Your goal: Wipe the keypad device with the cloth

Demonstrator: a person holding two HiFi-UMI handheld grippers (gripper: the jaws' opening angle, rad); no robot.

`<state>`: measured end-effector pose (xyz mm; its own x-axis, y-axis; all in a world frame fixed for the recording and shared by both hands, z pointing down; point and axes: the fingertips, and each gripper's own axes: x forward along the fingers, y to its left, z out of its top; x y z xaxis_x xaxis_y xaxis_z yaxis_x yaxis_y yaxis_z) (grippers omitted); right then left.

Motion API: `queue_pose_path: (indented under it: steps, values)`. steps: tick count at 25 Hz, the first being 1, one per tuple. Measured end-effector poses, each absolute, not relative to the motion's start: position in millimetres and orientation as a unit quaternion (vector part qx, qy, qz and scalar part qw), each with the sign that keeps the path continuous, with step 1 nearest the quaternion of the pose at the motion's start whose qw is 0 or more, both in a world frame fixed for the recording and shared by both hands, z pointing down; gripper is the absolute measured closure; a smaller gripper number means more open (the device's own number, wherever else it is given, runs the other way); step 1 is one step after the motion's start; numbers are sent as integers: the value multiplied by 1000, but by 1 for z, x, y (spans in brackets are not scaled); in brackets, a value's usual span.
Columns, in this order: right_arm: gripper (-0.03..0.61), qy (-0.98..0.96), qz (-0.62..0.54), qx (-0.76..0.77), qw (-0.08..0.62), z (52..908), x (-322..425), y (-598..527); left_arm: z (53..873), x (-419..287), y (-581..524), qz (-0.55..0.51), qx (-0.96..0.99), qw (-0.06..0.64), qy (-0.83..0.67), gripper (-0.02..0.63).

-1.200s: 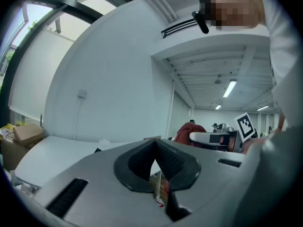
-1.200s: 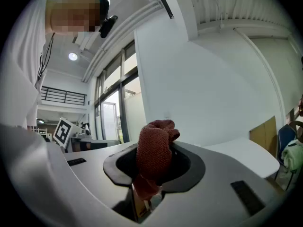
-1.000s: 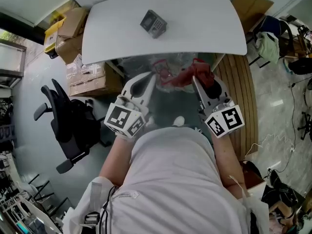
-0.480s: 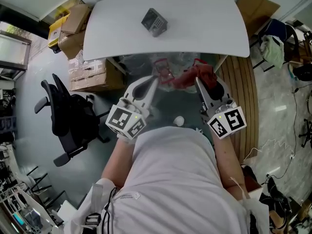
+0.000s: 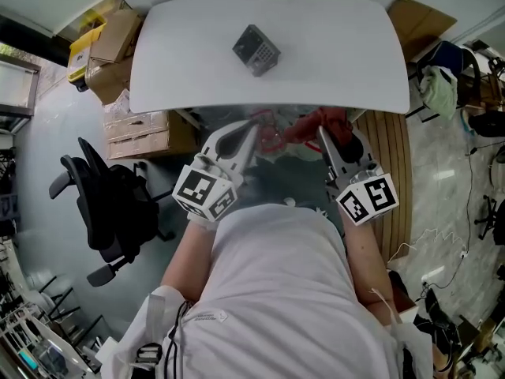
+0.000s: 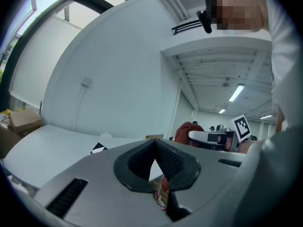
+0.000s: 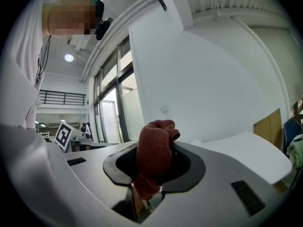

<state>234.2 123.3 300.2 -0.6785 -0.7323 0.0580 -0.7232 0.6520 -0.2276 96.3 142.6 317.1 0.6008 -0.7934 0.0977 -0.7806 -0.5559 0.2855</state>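
Keypad device (image 5: 256, 50): keys seemingly too small

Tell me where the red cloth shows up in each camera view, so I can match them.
Head view: the cloth is right of centre, bunched at the tip of the right tool, by the near edge of the white table.
Left gripper view: cloth right of centre, beyond the jaws.
Right gripper view: cloth dead centre, clamped between the jaws.
Shared landmark: the white table, in all three.
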Motion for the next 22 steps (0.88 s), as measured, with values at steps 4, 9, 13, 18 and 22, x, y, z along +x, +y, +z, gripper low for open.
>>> queue_pose_path:
  steps: [4, 9, 13, 18, 22]
  values:
    - [456, 904, -119, -411, 0, 309, 209, 79, 329, 67, 97, -21, 883, 162, -441, 603]
    - [456, 897, -113, -425, -36, 316, 181, 34, 350, 37, 54, -10, 880, 194, -433, 601]
    - [457, 893, -108, -433, -64, 324, 163, 2, 361, 18, 30, 2, 885, 197, -422, 601]
    - [456, 887, -113, -437, -99, 335, 157, -27, 378, 8, 12, 18, 886, 210, -412, 601]
    - [457, 890, -110, -422, -132, 345, 158, -46, 394, 11, 1, 30, 882, 219, -417, 601]
